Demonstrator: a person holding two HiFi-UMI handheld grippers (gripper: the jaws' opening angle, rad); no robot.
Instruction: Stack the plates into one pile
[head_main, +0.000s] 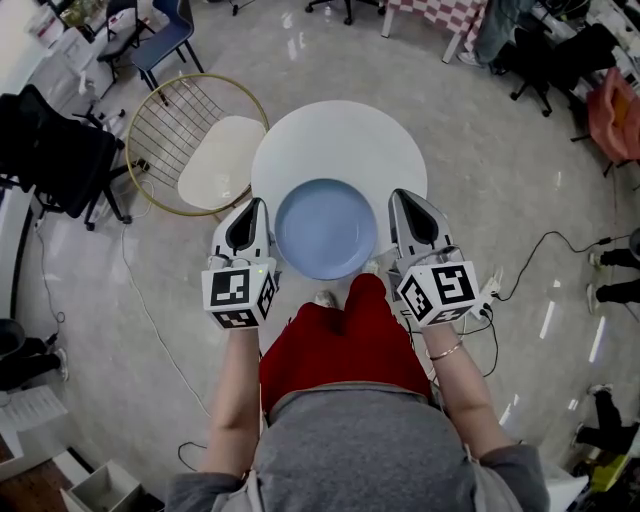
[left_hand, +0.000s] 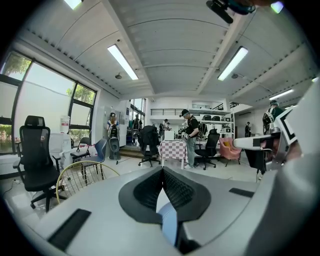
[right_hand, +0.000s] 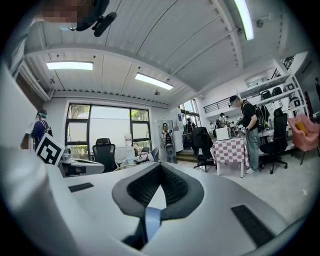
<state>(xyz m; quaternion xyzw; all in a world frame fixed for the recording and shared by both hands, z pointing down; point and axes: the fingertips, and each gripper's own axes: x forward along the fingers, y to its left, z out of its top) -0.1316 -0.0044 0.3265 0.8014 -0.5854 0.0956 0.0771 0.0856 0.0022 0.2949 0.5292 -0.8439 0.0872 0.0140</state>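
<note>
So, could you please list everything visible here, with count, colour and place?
round table: one, white, centre
plate: one, light blue, held by its rim over the round table's near edge
wire chair: one, gold frame, cream seat, left of the table
office chair: one, black, far left
checkered table: one, red and white, top
armchair: one, pink, far right
left gripper: one, grey, shut on the plate's left rim
right gripper: one, grey, shut on the plate's right rim
</note>
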